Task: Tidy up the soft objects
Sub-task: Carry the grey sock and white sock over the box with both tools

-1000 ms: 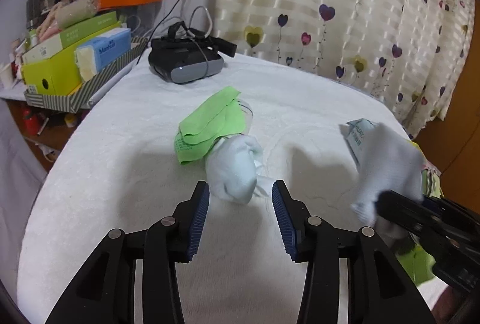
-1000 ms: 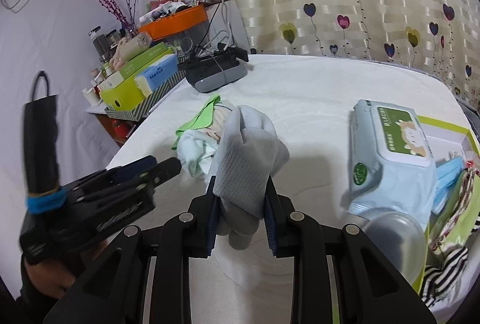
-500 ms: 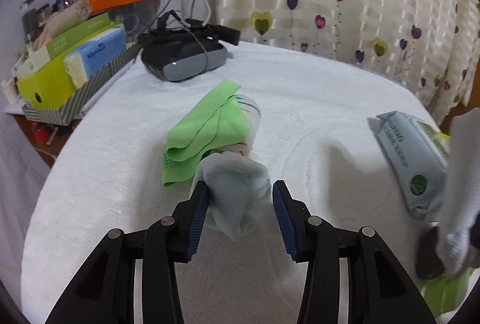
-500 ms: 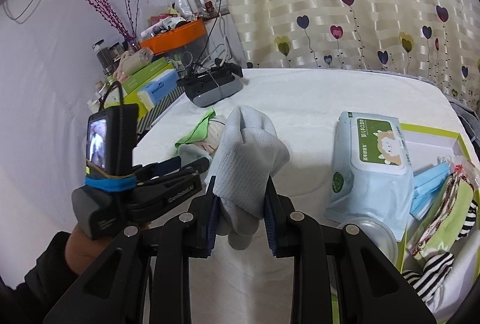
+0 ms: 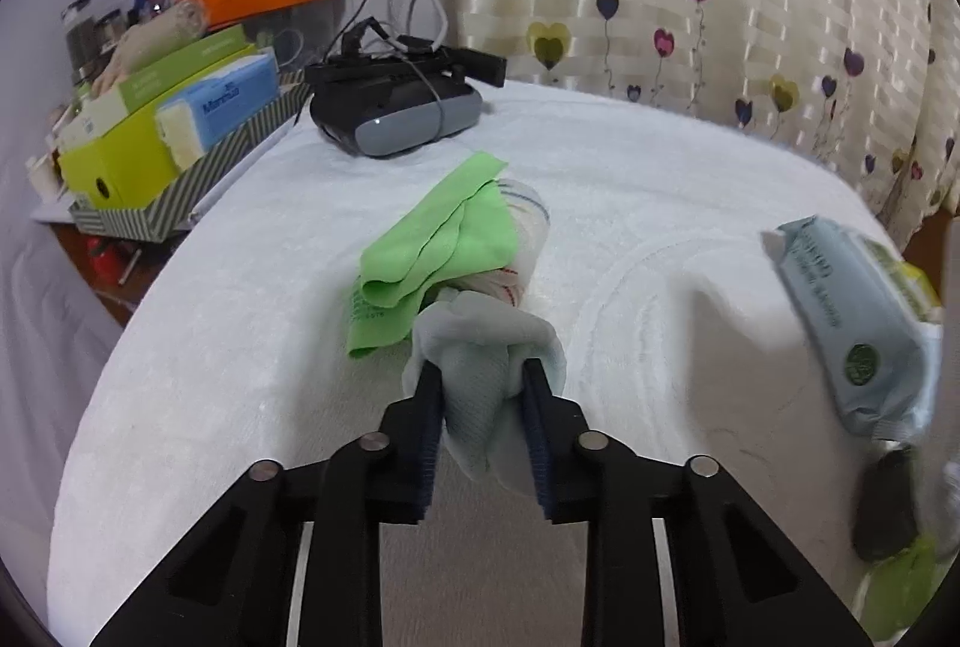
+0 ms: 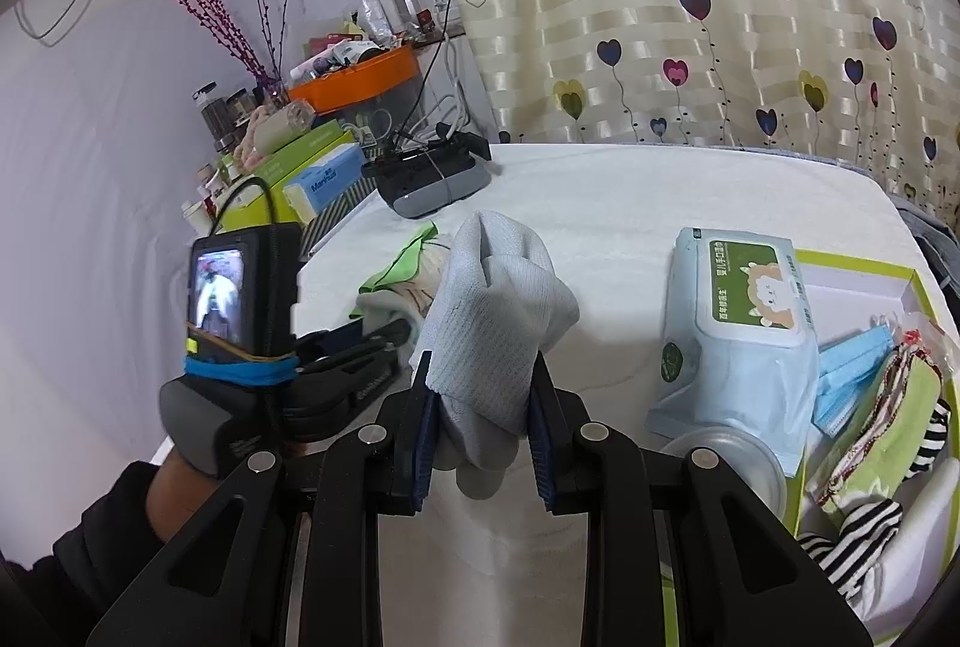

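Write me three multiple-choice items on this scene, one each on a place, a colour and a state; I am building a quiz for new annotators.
1. Where does the black and grey headset lie?
A. on the white bed cover, at its far end
B. inside the green-rimmed box
C. under the wipes pack

2. What colour is the folded thin cloth beside the pale blue sock?
A. orange
B. bright green
C. black

3. How is the right claw at this moment?
A. wide open and empty
B. clamped on a grey knitted sock
C. gripping the wipes pack

Key: 1 A, the headset rests on the cover near the curtain. 2 B, the cloth is plainly lime green. 3 B, both pads press the grey sock's sides, which bulges above them.
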